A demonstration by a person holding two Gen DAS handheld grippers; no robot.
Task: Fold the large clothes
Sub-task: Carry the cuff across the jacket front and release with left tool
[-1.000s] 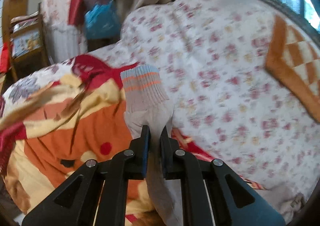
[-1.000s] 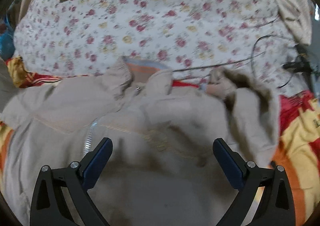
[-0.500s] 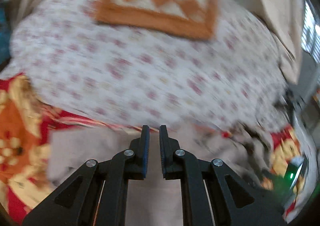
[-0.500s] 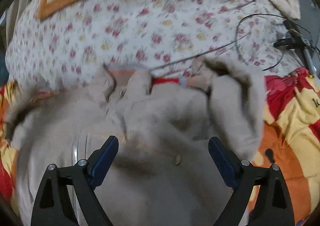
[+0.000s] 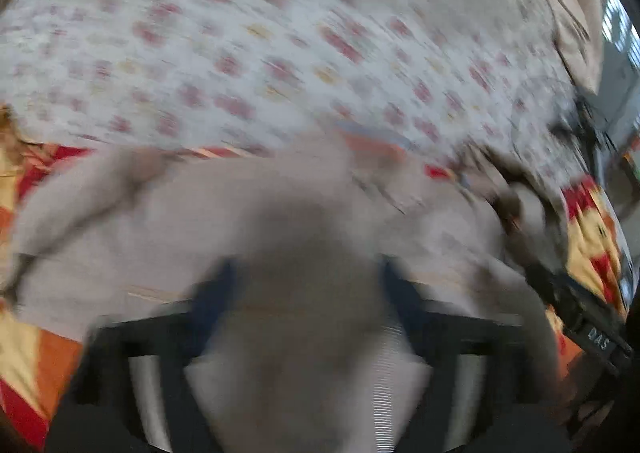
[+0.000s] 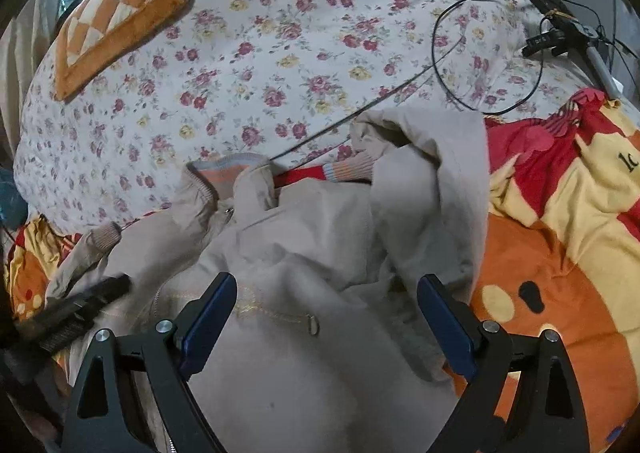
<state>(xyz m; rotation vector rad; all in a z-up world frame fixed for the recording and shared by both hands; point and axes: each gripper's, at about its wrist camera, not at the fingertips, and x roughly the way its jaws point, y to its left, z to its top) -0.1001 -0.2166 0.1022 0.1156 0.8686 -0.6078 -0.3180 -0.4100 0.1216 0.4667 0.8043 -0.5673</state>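
Observation:
A beige zip jacket (image 6: 304, 253) with striped ribbed cuffs and collar lies crumpled on the bed, one sleeve folded over at the right. My right gripper (image 6: 326, 305) is open and empty, hovering just above the jacket's chest. The left wrist view is heavily blurred; my left gripper (image 5: 308, 293) is open there, with beige jacket cloth (image 5: 304, 333) bulging between and over its fingers. The left gripper's black arm shows at the lower left of the right wrist view (image 6: 68, 313).
A floral quilt (image 6: 280, 53) covers the far bed, with an orange checked cushion (image 6: 120, 17) on it. An orange, red and yellow cartoon blanket (image 6: 560, 253) lies under the jacket. A black cable and device (image 6: 560, 37) sit at the far right.
My left gripper swung right from the sleeve cuff over the jacket body and opened its jaws. My right gripper stayed open and shifted slightly over the jacket.

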